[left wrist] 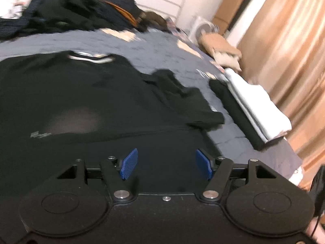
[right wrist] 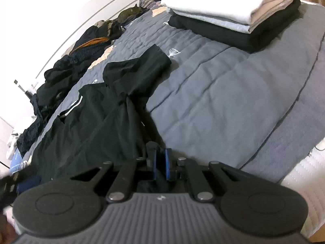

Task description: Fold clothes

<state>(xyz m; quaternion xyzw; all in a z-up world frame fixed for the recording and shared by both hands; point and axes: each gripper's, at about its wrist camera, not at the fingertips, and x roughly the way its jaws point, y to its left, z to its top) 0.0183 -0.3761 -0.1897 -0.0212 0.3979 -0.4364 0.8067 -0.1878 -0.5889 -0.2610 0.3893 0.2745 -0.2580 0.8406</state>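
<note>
A black T-shirt (left wrist: 85, 93) with a white-striped collar lies spread on the grey quilt (left wrist: 162, 46); its right sleeve (left wrist: 182, 97) is bunched outward. My left gripper (left wrist: 167, 163) hovers over the shirt's lower part, open, with nothing between its blue pads (left wrist: 130, 163). In the right wrist view the same T-shirt (right wrist: 97, 126) rises in a taut ridge toward my right gripper (right wrist: 161, 162), which is shut on the fabric at the shirt's right edge. The sleeve (right wrist: 142, 69) lies beyond it on the quilt (right wrist: 223, 91).
A stack of folded white and black clothes (left wrist: 254, 109) (right wrist: 233, 10) sits near the bed's right edge. A pile of unfolded dark garments (left wrist: 71, 14) (right wrist: 81, 57) runs along the headboard. An orange curtain (left wrist: 294, 61) hangs beside the bed. The white mattress edge (right wrist: 304, 172) shows nearby.
</note>
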